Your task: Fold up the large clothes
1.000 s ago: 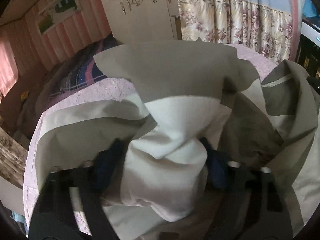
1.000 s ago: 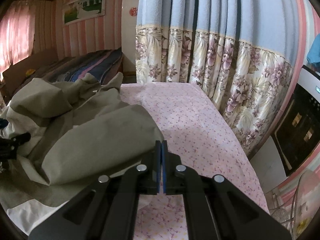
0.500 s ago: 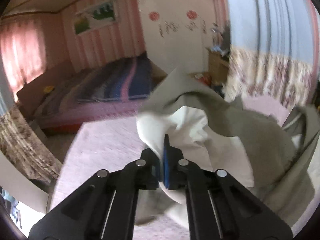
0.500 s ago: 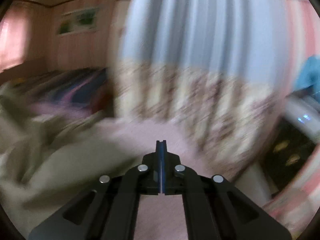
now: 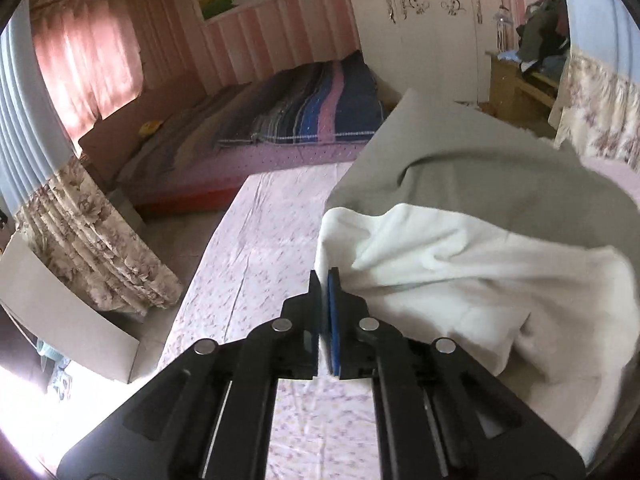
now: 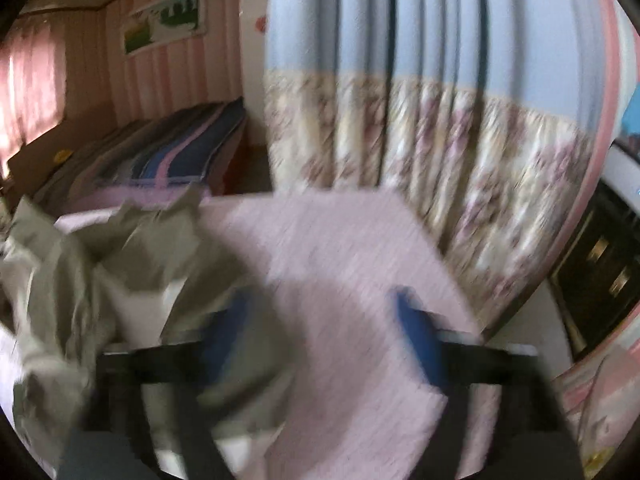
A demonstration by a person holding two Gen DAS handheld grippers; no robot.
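Note:
A large grey and white garment (image 5: 460, 240) lies crumpled on a table with a pink floral cloth (image 5: 260, 240). My left gripper (image 5: 325, 276) is shut on the garment's white left edge, with the rest bunched to its right. In the blurred right wrist view the garment (image 6: 100, 272) lies heaped at the left. My right gripper (image 6: 324, 312) is open, its blue pads wide apart over the bare cloth (image 6: 340, 248). The left pad sits beside the garment's edge; whether it touches is unclear.
A bed with a striped blanket (image 5: 312, 108) stands beyond the table. A flowered curtain (image 6: 420, 140) hangs close behind the table's far right edge. A white box (image 5: 68, 320) and a draped stand sit on the floor at the left.
My left gripper has closed on the garment's white edge and swung left. My right gripper was shut and has opened wide, moving fast.

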